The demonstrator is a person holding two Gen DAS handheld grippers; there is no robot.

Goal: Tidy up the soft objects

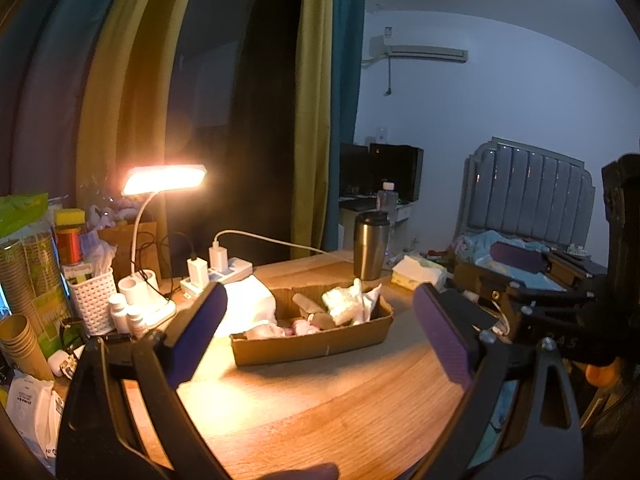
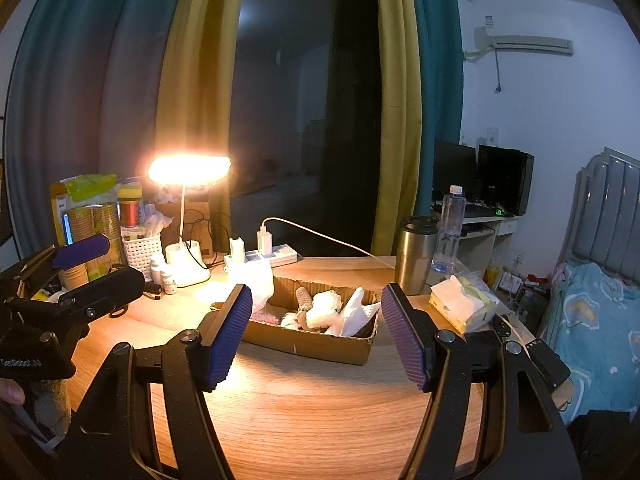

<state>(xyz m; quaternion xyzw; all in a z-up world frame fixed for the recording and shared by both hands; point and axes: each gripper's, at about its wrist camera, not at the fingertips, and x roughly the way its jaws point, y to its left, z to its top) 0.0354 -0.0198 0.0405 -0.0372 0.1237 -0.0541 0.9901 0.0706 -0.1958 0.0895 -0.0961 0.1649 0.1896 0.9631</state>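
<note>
Our right gripper (image 2: 316,334) hovers over the wooden table (image 2: 320,420), jaws wide apart and holding nothing. The cardboard tray (image 2: 320,342) of soft white and pink items (image 2: 330,312) sits straight ahead at twelve o'clock, framed between the pads, its long axis running roughly nine to three. Our left gripper (image 1: 320,338), also spread and empty, sees the tray at twelve o'clock too. We judge the right one slightly nearer. A white cloth (image 2: 256,280) lies at the tray's ten o'clock corner, a tissue pack (image 2: 464,304) at two o'clock.
</note>
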